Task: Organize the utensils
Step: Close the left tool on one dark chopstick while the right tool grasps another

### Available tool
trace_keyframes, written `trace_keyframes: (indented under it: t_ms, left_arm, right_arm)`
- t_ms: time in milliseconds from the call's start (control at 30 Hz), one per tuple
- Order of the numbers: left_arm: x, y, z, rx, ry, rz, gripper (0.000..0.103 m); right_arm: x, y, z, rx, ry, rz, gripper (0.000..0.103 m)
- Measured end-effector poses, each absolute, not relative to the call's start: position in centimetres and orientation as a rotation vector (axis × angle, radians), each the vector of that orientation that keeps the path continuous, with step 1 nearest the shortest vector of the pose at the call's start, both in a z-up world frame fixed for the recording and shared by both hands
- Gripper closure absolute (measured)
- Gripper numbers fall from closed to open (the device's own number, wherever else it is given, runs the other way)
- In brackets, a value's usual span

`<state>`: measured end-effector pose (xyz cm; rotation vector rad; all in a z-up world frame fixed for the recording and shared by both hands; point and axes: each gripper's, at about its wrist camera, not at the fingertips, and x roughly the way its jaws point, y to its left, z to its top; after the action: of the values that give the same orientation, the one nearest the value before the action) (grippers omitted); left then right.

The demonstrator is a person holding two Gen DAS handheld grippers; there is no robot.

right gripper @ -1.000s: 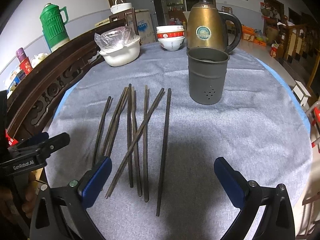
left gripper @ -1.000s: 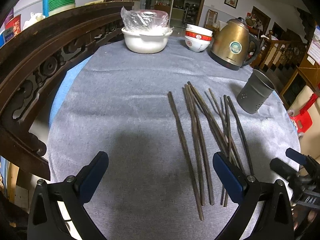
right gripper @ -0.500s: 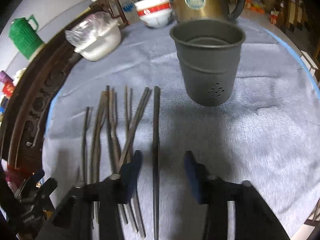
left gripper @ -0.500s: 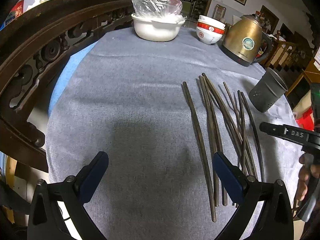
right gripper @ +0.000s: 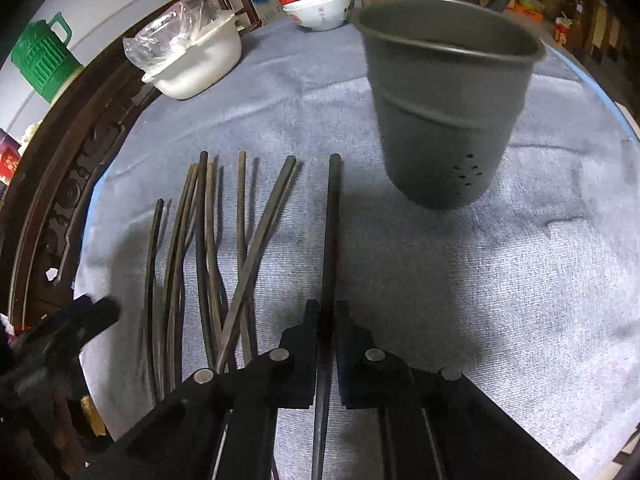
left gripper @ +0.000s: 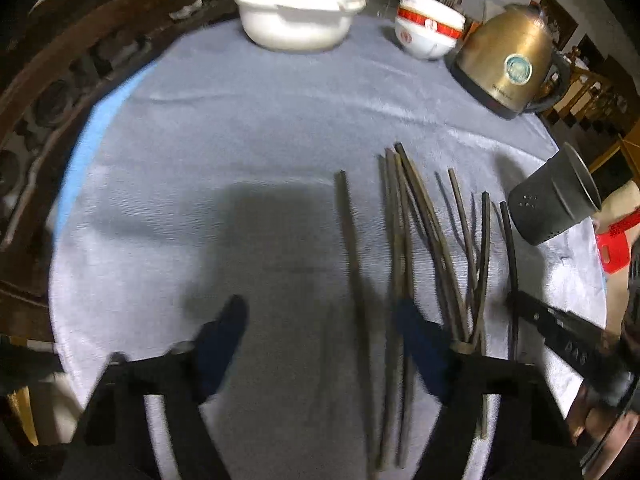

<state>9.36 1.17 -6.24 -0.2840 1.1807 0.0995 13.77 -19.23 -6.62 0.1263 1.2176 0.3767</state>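
Several dark chopsticks [left gripper: 432,240] lie side by side on the grey cloth [left gripper: 240,140]. My left gripper [left gripper: 322,336] hovers low over their near ends, jaws closing. The leftmost chopstick [left gripper: 352,260] runs between its blue pads untouched. My right gripper [right gripper: 327,320] is shut on the rightmost chopstick [right gripper: 330,240], which still lies flat; the other chopsticks [right gripper: 208,240] are to its left. The grey perforated utensil holder [right gripper: 448,120] stands upright just beyond and right of it. The holder [left gripper: 556,200] and the right gripper [left gripper: 560,336] also show in the left wrist view.
A white bowl covered with plastic [left gripper: 296,24], stacked red-and-white bowls [left gripper: 428,36] and a gold kettle [left gripper: 508,68] stand along the far side. A carved dark wooden rail [left gripper: 60,80] borders the table's left. A green flask [right gripper: 40,60] stands behind it.
My right gripper dropped over the rightmost chopstick and shut on it. My left gripper slid right and lower until it straddled the leftmost chopstick, and its jaws narrowed.
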Motion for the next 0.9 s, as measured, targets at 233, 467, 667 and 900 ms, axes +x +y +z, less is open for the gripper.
trace_keyframes:
  t_ms: [233, 467, 667, 900]
  left_arm:
    - [10.8, 0.3, -7.8, -0.281, 1.26, 0.115, 0.069]
    - [10.5, 1.0, -8.0, -0.251, 1.313, 0.029, 0.097]
    - [9.0, 2.4, -8.1, -0.244, 1.369, -0.001, 0.097]
    - [10.4, 2.4, -7.3, -0.189, 1.381, -0.008, 0.064]
  right_arm:
    - [13.8, -20.1, -6.9, 0.166, 1.212, 0.418, 0.094]
    - [13.6, -20.3, -6.6, 0.124, 1.236, 0.447, 0.094]
    - [12.1, -20.5, -6.2, -0.027, 1.321, 0.47, 0.093]
    - [14.0, -19.3, -5.7, -0.076, 1.372, 0.431, 0.092]
